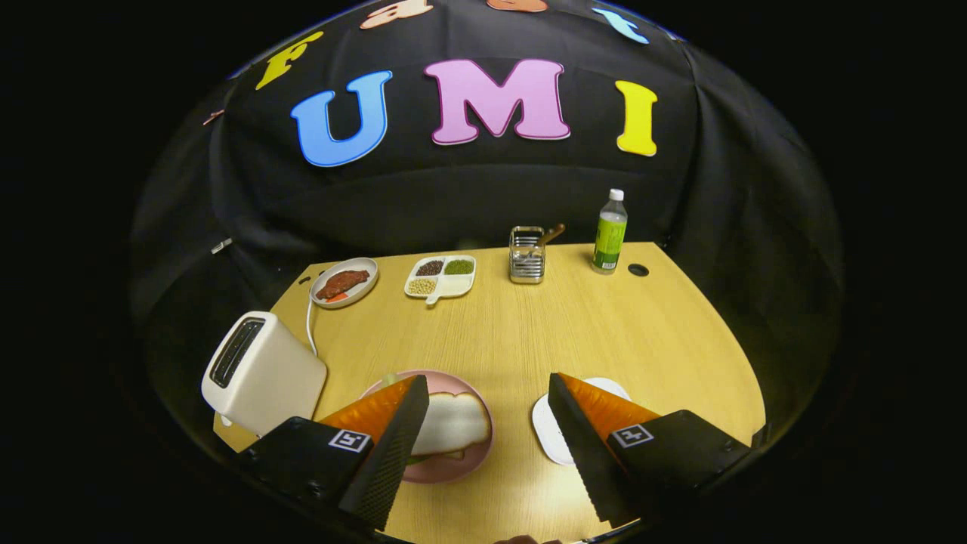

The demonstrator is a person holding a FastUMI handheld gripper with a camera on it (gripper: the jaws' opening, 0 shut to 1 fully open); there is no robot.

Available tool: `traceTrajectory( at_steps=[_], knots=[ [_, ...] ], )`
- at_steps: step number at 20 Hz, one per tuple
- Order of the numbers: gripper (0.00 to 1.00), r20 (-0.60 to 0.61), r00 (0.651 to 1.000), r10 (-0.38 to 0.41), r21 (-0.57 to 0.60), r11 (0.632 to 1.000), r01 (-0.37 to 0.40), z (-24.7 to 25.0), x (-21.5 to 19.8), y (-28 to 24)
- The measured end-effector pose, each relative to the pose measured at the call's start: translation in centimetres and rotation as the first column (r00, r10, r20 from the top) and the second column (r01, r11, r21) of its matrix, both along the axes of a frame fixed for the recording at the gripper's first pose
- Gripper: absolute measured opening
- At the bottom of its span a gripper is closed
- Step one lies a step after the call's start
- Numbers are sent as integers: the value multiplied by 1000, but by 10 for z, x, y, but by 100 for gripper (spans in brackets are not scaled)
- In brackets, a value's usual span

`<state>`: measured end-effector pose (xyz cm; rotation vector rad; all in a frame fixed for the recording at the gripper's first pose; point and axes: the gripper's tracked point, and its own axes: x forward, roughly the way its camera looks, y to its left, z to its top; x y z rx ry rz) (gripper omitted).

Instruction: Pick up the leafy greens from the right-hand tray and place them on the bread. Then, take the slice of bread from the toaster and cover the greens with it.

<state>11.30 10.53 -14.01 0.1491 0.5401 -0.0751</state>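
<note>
A white toaster (261, 374) stands at the wooden table's (529, 340) left edge; just beside it a bread slice (453, 425) lies on a pink plate (453, 468), a sliver of greens (414, 459) showing beneath. The gripper (487, 408) hangs released, fingers spread wide, empty; a white tray (548, 434) sits behind the right finger. Beyond stand a meat plate (344, 283), divided dish (440, 276), metal rack (526, 255) and bottle (610, 231).
</note>
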Motion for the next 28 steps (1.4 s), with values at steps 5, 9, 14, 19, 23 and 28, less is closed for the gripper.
traceTrajectory(
  at_steps=[5, 9, 14, 19, 23, 28],
  knots=[
    [99, 202, 979, 19, -54, 998, -9, 89, -8, 0],
    [99, 320, 947, 17, -56, 998, 1, 144, -26, 0],
    [99, 410, 912, 10, -65, 998, 18, 188, -50, -10],
    [99, 455, 889, 47, -121, 993, 10, 207, -71, -19],
    [99, 447, 892, 64, -85, 996, -29, 210, -78, -18],
    [99, 451, 892, 33, -55, 998, -9, 217, -75, -37]
  ],
)
